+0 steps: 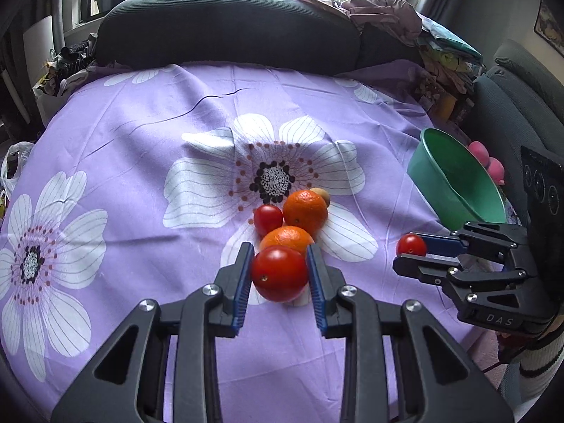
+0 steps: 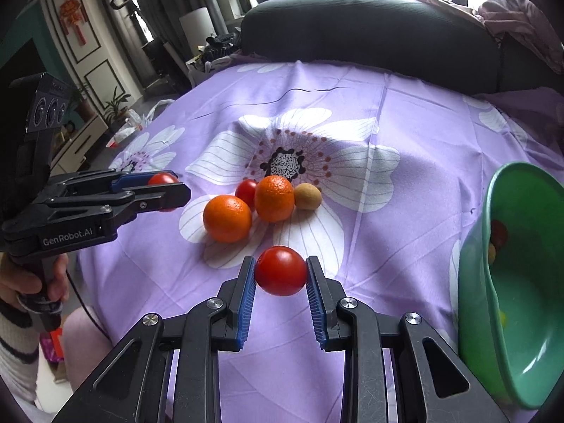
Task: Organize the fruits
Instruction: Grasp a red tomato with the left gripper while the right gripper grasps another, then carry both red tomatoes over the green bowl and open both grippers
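My left gripper [image 1: 280,262] is shut on a red tomato [image 1: 279,274], held just above the purple flowered cloth [image 1: 141,134]. My right gripper [image 2: 281,270] is shut on another red tomato [image 2: 281,270], also lifted off the cloth. Each gripper shows in the other's view, the right gripper [image 1: 409,250] and the left gripper [image 2: 172,190], each with its tomato. On the cloth lie two oranges [image 2: 227,218] [image 2: 274,198], a third tomato [image 2: 246,192] and a small tan fruit [image 2: 307,195]. A green bowl [image 2: 476,275] at the right holds a few small fruits.
A dark cushion [image 1: 225,31] lines the far edge of the cloth. Piled clothes and bags [image 1: 440,56] sit at the back right. A pink object [image 1: 488,162] lies behind the green bowl [image 1: 440,176]. A person's hand [image 2: 21,278] grips the left handle.
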The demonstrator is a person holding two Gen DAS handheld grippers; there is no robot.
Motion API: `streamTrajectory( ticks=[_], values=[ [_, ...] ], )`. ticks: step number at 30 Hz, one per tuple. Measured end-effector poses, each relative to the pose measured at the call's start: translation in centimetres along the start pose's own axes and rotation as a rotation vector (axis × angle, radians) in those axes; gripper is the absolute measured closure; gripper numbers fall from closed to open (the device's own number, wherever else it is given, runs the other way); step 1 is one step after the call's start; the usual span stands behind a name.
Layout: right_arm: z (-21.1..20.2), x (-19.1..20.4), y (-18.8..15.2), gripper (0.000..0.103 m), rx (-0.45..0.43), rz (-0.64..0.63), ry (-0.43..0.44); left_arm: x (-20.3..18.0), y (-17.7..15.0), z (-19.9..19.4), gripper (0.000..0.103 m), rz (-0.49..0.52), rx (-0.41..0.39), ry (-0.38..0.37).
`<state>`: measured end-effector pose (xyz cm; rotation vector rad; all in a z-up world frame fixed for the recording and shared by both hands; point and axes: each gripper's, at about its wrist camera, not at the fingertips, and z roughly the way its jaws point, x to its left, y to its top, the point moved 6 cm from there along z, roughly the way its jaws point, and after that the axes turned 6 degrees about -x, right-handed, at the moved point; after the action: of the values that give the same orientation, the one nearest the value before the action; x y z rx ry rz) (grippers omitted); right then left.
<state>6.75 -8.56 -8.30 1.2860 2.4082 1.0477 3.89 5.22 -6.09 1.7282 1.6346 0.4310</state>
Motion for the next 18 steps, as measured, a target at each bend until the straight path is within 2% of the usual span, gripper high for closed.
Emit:
streamTrajectory(
  ticks=[7,18],
  values=[
    [-1.8,0.4,-1.7,0.073,-0.013,0.034,-0.001,-2.5,-1.9,-0.4,0.073,-0.023,0.015,-0.036],
    [-5.4,0.1,-2.1,0.073,-0.085,0.050,-0.017,-6.4,-1.1,-1.9,0.073,0.022,-0.027,-0.084]
  ],
)
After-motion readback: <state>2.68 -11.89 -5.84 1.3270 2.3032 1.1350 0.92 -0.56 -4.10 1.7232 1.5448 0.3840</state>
